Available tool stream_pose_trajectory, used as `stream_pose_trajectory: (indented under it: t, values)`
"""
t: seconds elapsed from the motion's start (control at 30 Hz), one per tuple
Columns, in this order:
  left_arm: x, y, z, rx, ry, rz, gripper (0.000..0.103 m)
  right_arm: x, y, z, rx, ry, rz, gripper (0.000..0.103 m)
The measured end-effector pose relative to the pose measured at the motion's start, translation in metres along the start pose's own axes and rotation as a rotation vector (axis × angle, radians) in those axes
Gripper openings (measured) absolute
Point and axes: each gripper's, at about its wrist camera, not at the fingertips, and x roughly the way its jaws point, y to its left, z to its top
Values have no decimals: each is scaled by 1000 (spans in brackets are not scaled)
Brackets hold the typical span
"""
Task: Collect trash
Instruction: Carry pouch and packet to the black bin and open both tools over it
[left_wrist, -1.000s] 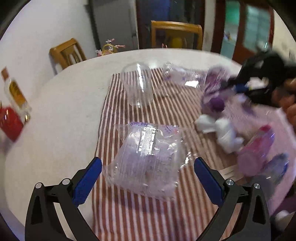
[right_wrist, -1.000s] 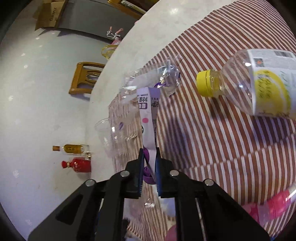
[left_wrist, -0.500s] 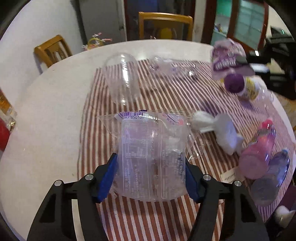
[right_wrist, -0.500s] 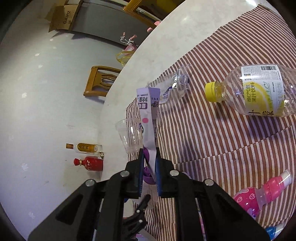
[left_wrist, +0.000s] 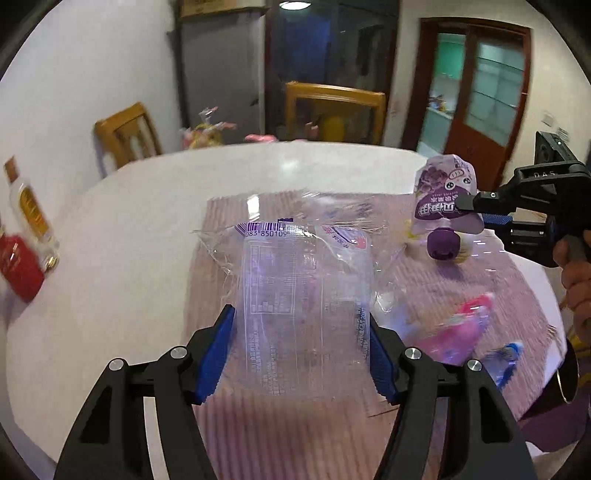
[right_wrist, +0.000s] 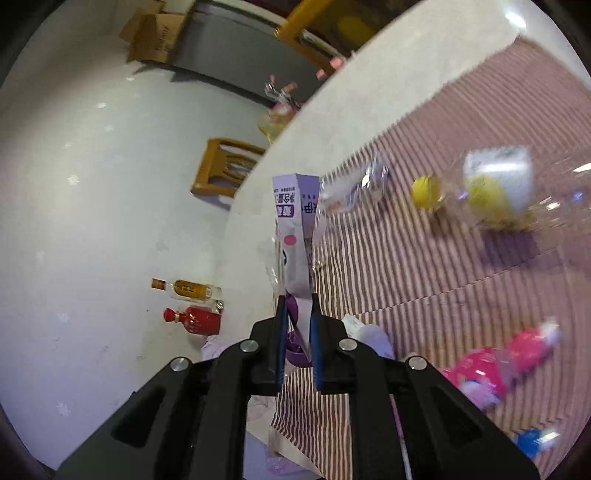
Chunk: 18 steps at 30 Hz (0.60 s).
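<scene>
Left gripper angled down over striped cloth, pads clamping clear wrapper, right gripper far right, pinching purple pouch, hand behind.

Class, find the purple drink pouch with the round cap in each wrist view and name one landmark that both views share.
Left wrist: purple pouch at upper right, hanging cap-down from the right tool.
Right wrist: purple pouch centre, rising edge-on from between the tool's pads.
Shared landmark: red bottle, at the left in both.
</scene>
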Motion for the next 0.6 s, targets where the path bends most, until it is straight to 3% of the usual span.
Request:
stream_pose_trajectory:
  t: [0.17, 0.3, 0.6]
  values:
    - [-9, -64, 19, 104, -52, -112, 64, -90, -22, -13, 4, -120, -18, 12]
    - [-14, -126, 30, 200, -73, -216, 64, -176, -57, -33, 33, -263, -100, 12]
    - [-14, -300, 29, 434, -57, -513, 64, -388, -190, -127, 291, -668, -443, 12]
